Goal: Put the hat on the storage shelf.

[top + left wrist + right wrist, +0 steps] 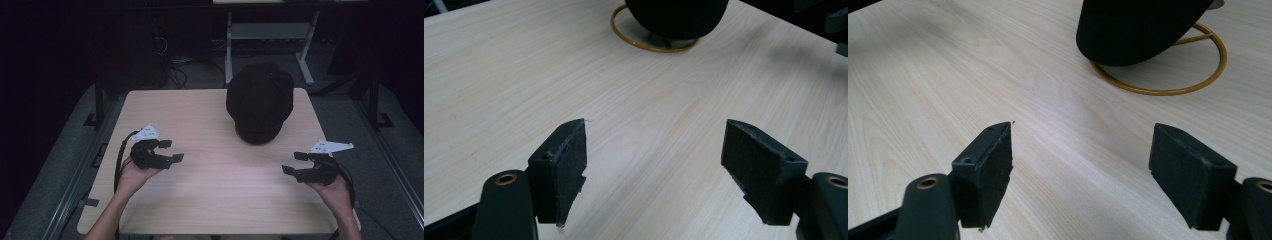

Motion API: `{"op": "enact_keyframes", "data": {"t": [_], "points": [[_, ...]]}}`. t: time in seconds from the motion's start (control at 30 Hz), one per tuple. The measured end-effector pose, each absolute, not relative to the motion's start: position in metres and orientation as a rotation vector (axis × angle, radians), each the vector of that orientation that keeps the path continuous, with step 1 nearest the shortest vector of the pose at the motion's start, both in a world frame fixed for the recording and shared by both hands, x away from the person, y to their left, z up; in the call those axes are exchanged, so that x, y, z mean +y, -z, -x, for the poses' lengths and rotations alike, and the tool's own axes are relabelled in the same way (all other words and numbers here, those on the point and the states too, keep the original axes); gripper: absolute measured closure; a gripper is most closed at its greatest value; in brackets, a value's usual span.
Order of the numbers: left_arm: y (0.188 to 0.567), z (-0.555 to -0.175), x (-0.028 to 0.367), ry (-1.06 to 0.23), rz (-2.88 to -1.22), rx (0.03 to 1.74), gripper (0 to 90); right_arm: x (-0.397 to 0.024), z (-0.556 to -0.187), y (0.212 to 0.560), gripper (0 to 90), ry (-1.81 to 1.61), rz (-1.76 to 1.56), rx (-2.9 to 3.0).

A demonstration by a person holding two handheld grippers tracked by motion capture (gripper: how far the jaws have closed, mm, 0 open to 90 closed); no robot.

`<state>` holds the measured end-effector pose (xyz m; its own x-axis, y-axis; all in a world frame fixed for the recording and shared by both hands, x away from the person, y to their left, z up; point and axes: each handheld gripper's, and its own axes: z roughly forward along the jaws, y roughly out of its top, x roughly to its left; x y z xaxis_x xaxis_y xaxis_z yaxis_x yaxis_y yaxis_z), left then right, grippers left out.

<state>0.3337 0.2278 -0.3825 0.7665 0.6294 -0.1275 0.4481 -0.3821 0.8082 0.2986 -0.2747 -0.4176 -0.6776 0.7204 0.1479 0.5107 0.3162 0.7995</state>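
We hold the left gripper (171, 151) and right gripper (295, 162) with jaws apart, gripping nothing, over the table (200, 125). A black cap (259, 100) on a gold wire stand (1193, 80) sits near the far edge.

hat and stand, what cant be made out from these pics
- Stand's upper part: covered by the black hat in every view; just the gold ring base and a bit of strut show.
- Hat's top: cut off by the upper edge in both gripper views.
- Hat's fabric detail: too dark in the high view.
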Motion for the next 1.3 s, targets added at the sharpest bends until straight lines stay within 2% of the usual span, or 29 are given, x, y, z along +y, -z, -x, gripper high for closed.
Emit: {"op": "enact_keyframes", "data": {"t": [1.3], "points": [[0.418, -0.304, 0.253, -0.293, -2.041, 0.864, 24.6, -0.272, -0.297, 0.425, 25.0, -1.264, -1.126, 2.375]]}}
